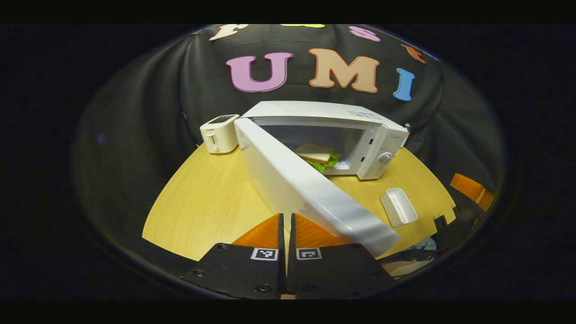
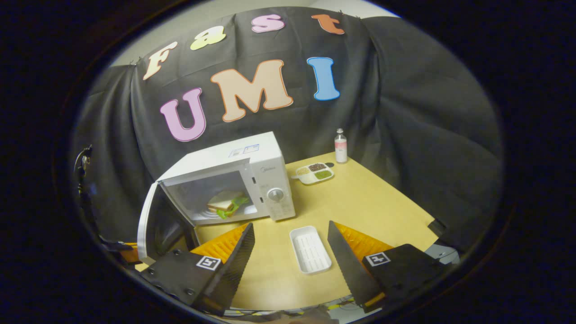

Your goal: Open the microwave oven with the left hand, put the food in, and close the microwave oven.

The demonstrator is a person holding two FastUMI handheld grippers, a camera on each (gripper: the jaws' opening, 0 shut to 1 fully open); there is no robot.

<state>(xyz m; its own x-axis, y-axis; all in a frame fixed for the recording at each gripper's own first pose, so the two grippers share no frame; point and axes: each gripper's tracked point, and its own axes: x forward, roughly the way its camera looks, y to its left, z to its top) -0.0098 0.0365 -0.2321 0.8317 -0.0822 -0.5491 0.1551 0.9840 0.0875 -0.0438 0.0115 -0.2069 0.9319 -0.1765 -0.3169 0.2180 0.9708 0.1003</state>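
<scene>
Counter: the round, light-wood counter point(image 2: 360, 202) carries every item; its front area is bare, which leaves both grippers room to work.
Microwave oven: the white box-shaped microwave oven point(image 2: 263, 155) stands at the back of the counter, near the cloth wall, its cavity facing the grippers so it can be reached from the front.
Door: the white microwave door point(image 1: 297, 189) is hinged on the oven's left side and stands swung far out. It must still be pushed shut, judged from the task.
Toaster: a small white toaster point(image 1: 219, 133) sits just beside the oven's hinge side, behind the open door.
Empty tray: a white oblong plastic tray point(image 2: 309, 249) lies on the counter in front of the oven, with nothing in it; probably the food's carrier.
Food: the sandwich of sliced bread with green lettuce point(image 2: 226, 203) lies on the white floor inside the cavity, so the loading step looks done.
Sectioned dish: a white dish with three fillings point(image 2: 313, 173) sits to the right of the oven, clear of the door's swing.
Bottle: a small clear bottle with a pink label point(image 2: 340, 146) stands behind the dish.
Left gripper: the left gripper point(image 1: 286, 234) has its fingers together, holding nothing, close to the door's outer face near the free edge; a position suited to pushing it closed.
Right gripper: the right gripper point(image 2: 290, 245) has its fingers wide apart and empty, above the tray.
</scene>
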